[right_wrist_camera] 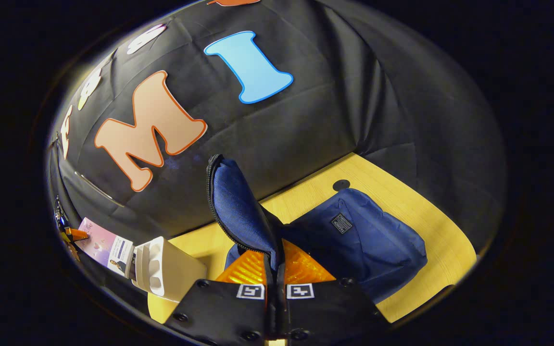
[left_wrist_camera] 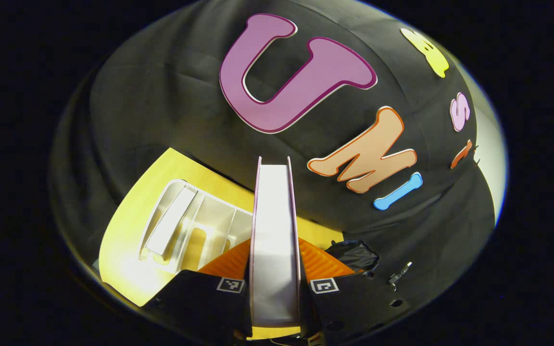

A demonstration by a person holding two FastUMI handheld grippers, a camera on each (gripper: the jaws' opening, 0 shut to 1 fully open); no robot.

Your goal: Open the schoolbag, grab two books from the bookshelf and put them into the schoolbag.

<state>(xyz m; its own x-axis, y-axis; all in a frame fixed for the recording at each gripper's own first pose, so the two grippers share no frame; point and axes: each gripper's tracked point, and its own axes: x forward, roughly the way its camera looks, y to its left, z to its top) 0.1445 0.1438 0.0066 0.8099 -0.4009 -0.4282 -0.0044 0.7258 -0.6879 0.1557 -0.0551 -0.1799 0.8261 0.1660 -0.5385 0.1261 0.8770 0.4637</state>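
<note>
In the left gripper view, the left gripper (left_wrist_camera: 275,281) clamps a thick white-edged book with thin pink covers (left_wrist_camera: 274,230), both fingers pressing on its covers; the book stands upright, lifted above the yellow wooden tabletop (left_wrist_camera: 128,240). Behind and to the left of it, a white plastic slotted bookshelf (left_wrist_camera: 195,230) rests on the table with another pale book (left_wrist_camera: 169,223) leaning in one of its slots.

In the right gripper view, the right gripper (right_wrist_camera: 275,283) is closed on the raised, zipper-edged flap (right_wrist_camera: 236,206) of the navy-blue fabric schoolbag (right_wrist_camera: 363,240), holding it upright. The bag's body lies on the tabletop just behind the gripper. The bookshelf stands at lower left, with the lifted book beside it.
</note>
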